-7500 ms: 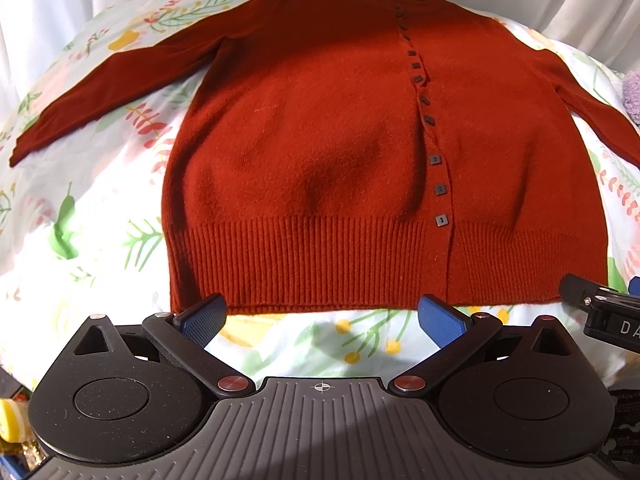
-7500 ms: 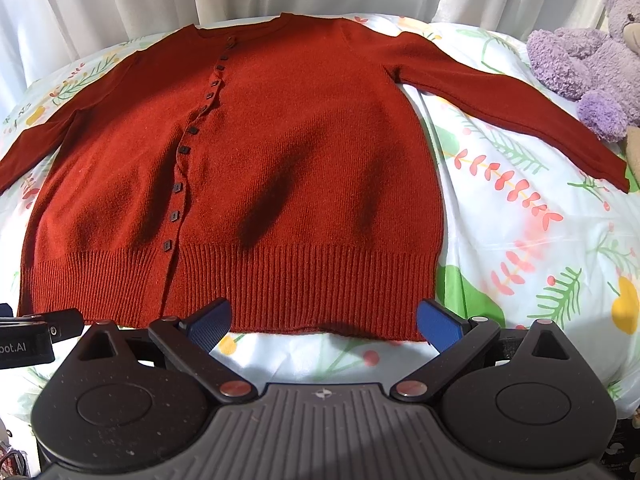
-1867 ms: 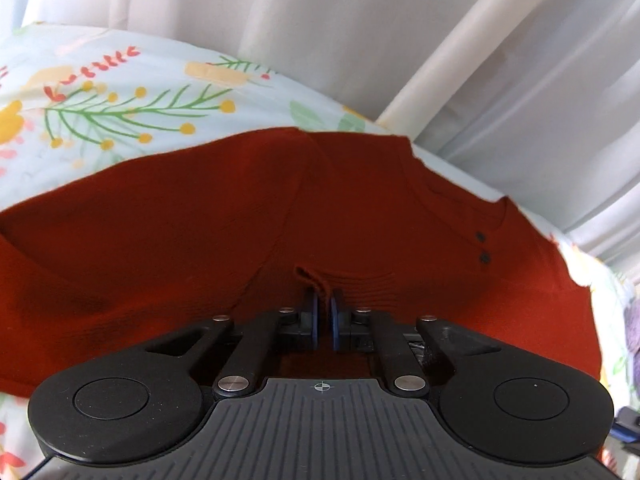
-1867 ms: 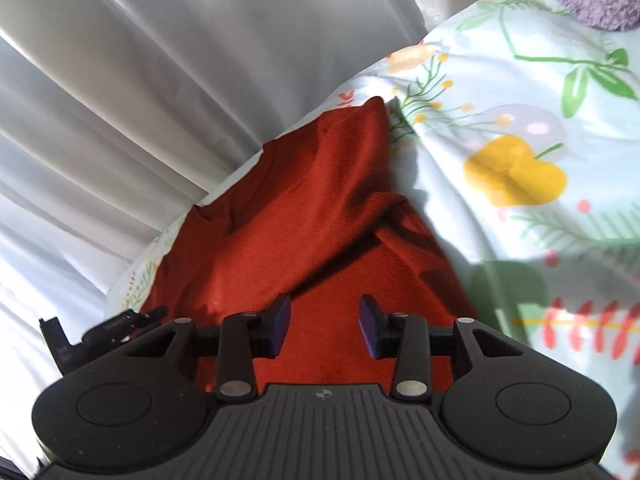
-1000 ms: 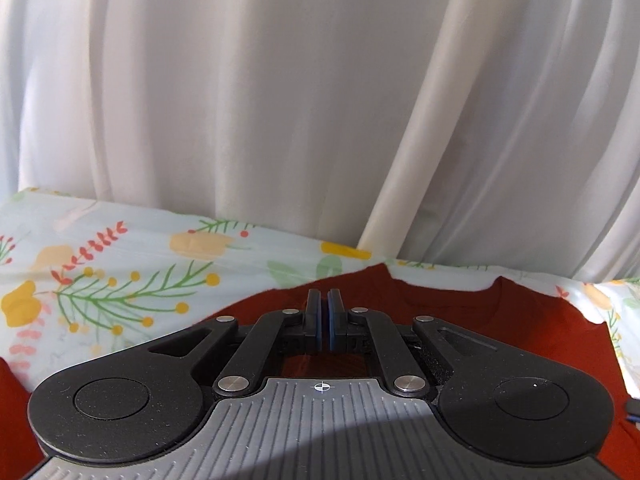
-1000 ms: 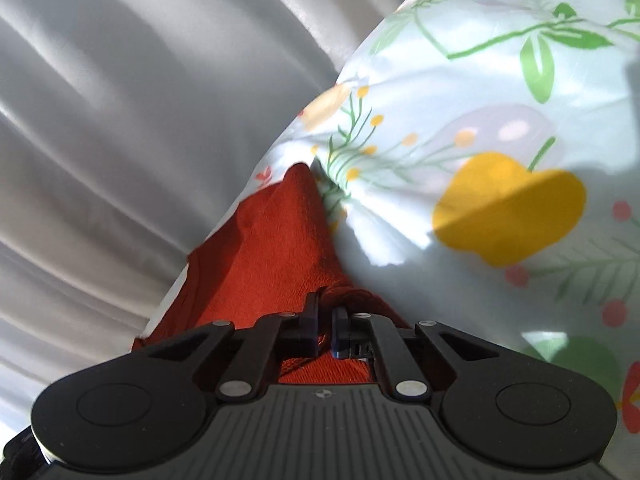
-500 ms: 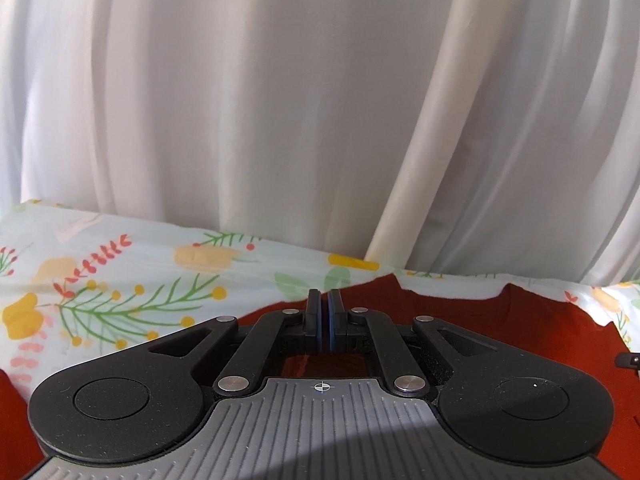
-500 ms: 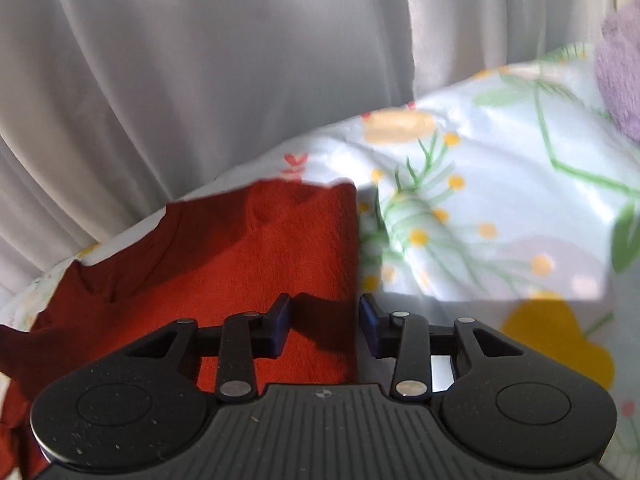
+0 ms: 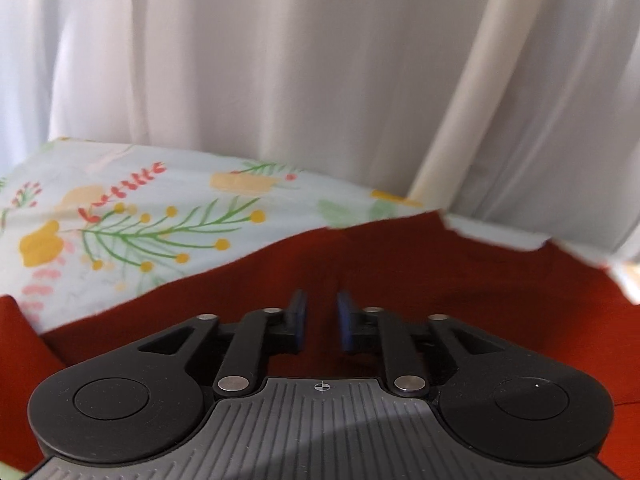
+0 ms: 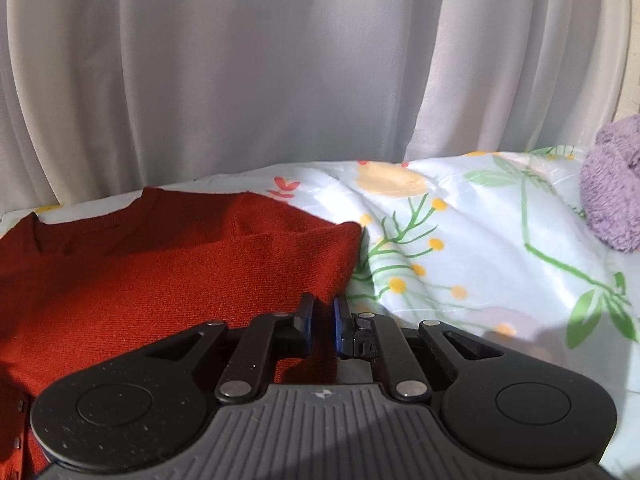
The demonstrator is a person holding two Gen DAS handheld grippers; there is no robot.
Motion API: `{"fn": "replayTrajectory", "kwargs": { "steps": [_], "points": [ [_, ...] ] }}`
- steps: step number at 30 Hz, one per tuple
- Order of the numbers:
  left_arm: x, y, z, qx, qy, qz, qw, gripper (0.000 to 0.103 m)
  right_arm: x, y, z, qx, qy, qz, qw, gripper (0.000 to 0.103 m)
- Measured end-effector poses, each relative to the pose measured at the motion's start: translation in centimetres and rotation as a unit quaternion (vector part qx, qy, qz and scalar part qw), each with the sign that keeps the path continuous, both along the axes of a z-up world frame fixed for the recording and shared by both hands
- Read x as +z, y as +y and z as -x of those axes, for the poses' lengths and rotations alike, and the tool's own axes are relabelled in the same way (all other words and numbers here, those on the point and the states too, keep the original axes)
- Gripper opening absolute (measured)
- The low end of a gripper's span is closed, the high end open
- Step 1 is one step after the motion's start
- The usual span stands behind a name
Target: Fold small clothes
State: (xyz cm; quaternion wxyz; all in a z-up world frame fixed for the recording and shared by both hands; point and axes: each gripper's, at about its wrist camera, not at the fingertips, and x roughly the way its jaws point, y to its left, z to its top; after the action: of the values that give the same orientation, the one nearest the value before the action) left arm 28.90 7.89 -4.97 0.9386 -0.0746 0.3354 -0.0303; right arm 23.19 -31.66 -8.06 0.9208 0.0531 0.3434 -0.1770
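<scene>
The rust-red knitted cardigan (image 10: 168, 280) lies on the bed, folded over on itself near the far edge by the curtain. In the right wrist view it fills the picture from about 8 to 10 o'clock, its neckline notch toward 10 o'clock and its right-hand edge running down toward the centre; a few small dark buttons (image 10: 17, 444) show at 8 o'clock. In the left wrist view the cardigan (image 9: 460, 288) spreads across the middle and out to 3 o'clock, with another part of it at 9 o'clock.

The left gripper (image 9: 321, 322) hovers over the red knit with its blue fingers (image 9: 299, 318) set narrowly apart and opening; the gap between them shows only the cloth lying below, and nothing is pinched. The right gripper (image 10: 322, 322) sits at the cardigan's right-hand edge, its fingers (image 10: 307, 322) parted by a slim gap and opening; the knit's edge lies under the left finger, yet the pads do not press on it.

Around the garment is the bed sheet (image 10: 480, 248), pale with green sprigs, yellow dots and orange flowers, reaching to 3 o'clock in the right view and to 9 o'clock in the left view (image 9: 120, 220). A fuzzy purple plush toy (image 10: 612, 184) rests on the sheet at 3 o'clock, well apart from the cardigan. White pleated curtains (image 9: 280, 72) fill the whole upper half of both views.
</scene>
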Motion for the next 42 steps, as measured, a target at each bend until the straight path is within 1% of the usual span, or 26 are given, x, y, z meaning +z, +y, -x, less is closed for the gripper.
{"fn": "replayTrajectory", "kwargs": {
  "steps": [1, 3, 5, 7, 8, 9, 10, 12, 14, 15, 16, 17, 19, 21, 24, 27, 29, 30, 33, 34, 35, 37, 38, 39, 41, 42],
  "points": [
    [0.4, -0.3, 0.5, -0.012, -0.009, 0.017, 0.9998, 0.045, 0.5, 0.5, 0.9, 0.004, -0.014, 0.001, 1.000, 0.012],
    [0.6, -1.6, 1.0, -0.040, -0.014, 0.034, 0.9985, 0.051, 1.2, 1.3, 2.6, 0.022, -0.032, -0.019, 0.999, 0.012],
    [-0.4, -3.3, 0.8, -0.062, 0.002, 0.012, 0.9980, 0.051, 0.9, 2.4, 3.6, 0.047, -0.036, -0.041, 0.997, 0.012],
    [-2.0, -4.3, 0.3, -0.057, 0.024, -0.017, 0.9979, 0.049, -0.1, 3.5, 3.8, 0.075, -0.014, -0.046, 0.996, 0.012],
    [-2.7, -4.4, 0.2, -0.052, 0.035, -0.021, 0.9978, 0.049, -0.7, 3.9, 3.7, 0.075, -0.001, -0.038, 0.996, 0.012],
    [-3.0, -4.4, 0.5, -0.049, 0.020, -0.025, 0.9983, 0.050, -1.2, 4.1, 3.6, 0.074, 0.010, -0.029, 0.997, 0.012],
    [-3.1, -4.6, 0.4, -0.049, 0.020, -0.035, 0.9979, 0.050, -1.5, 4.4, 3.9, 0.077, 0.001, -0.017, 0.997, 0.012],
    [-3.2, -4.7, 0.5, -0.051, 0.020, -0.046, 0.9974, 0.052, -1.6, 4.5, 4.1, 0.082, 0.002, -0.006, 0.997, 0.012],
    [-3.3, -4.7, 0.4, -0.055, 0.019, -0.045, 0.9973, 0.063, -1.6, 4.5, 4.3, 0.088, 0.002, 0.000, 0.996, 0.012],
    [-3.4, -4.7, 0.3, -0.059, 0.024, -0.042, 0.9971, 0.080, -1.6, 4.5, 4.6, 0.091, 0.000, 0.002, 0.996, 0.012],
    [-3.5, -4.7, 0.2, -0.053, 0.040, -0.041, 0.9969, 0.097, -1.8, 4.4, 4.7, 0.092, -0.004, 0.004, 0.996, 0.012],
    [-3.6, -4.7, 0.2, -0.046, 0.046, -0.038, 0.9971, 0.097, -1.8, 4.3, 4.8, 0.093, -0.006, 0.006, 0.996, 0.012],
    [-3.5, -4.7, 0.7, -0.041, 0.035, -0.038, 0.9978, 0.095, -1.8, 4.4, 4.9, 0.089, -0.007, 0.009, 0.996, 0.012],
    [-3.4, -4.8, 0.9, -0.033, 0.037, -0.038, 0.9980, 0.095, -1.7, 4.7, 5.1, 0.086, -0.004, 0.017, 0.996, 0.013],
    [-3.1, -4.6, 1.4, -0.027, 0.046, -0.034, 0.9980, 0.095, -1.8, 5.1, 5.0, 0.089, -0.001, 0.030, 0.996, 0.013],
    [-2.6, -4.5, 2.1, -0.028, 0.054, -0.042, 0.9973, 0.095, -1.8, 5.4, 4.7, 0.089, 0.007, 0.039, 0.995, 0.013],
    [-2.2, -4.0, 2.7, -0.018, 0.068, -0.046, 0.9965, 0.095, -1.7, 5.6, 4.5, 0.091, 0.014, 0.046, 0.995, 0.013],
    [-1.9, -3.4, 3.2, -0.014, 0.073, -0.035, 0.9966, 0.095, -1.7, 5.7, 4.3, 0.093, 0.018, 0.051, 0.994, 0.013],
    [-0.5, -0.5, 5.9, 0.018, 0.069, 0.023, 0.9972, 0.095, -1.1, 6.9, 5.0, 0.095, 0.032, 0.071, 0.992, 0.013],
    [0.0, 0.8, 7.1, 0.036, 0.064, 0.041, 0.9965, 0.096, -0.8, 7.3, 5.5, 0.098, 0.041, 0.060, 0.993, 0.014],
    [0.4, 2.4, 8.3, 0.060, 0.058, 0.056, 0.9950, 0.096, -0.6, 7.6, 6.3, 0.104, 0.045, 0.035, 0.993, 0.014],
    [0.9, 6.1, 10.9, 0.121, 0.037, 0.081, 0.9886, 0.097, -0.1, 7.9, 9.0, 0.117, 0.030, -0.036, 0.992, 0.015],
    [1.0, 8.2, 12.0, 0.155, 0.030, 0.089, 0.9834, 0.097, 0.0, 8.1, 10.2, 0.119, 0.025, -0.066, 0.990, 0.020],
    [1.1, 10.4, 12.9, 0.192, 0.027, 0.095, 0.9765, 0.097, 0.0, 8.1, 11.5, 0.117, 0.021, -0.093, 0.988, 0.028],
    [0.9, 15.0, 14.6, 0.265, 0.017, 0.114, 0.9574, 0.097, -0.2, 8.0, 13.4, 0.113, 0.017, -0.137, 0.984, 0.033],
    [0.6, 17.3, 15.3, 0.299, 0.019, 0.128, 0.9455, 0.095, -0.4, 8.0, 14.0, 0.113, 0.021, -0.155, 0.981, 0.033]
  ]
}}
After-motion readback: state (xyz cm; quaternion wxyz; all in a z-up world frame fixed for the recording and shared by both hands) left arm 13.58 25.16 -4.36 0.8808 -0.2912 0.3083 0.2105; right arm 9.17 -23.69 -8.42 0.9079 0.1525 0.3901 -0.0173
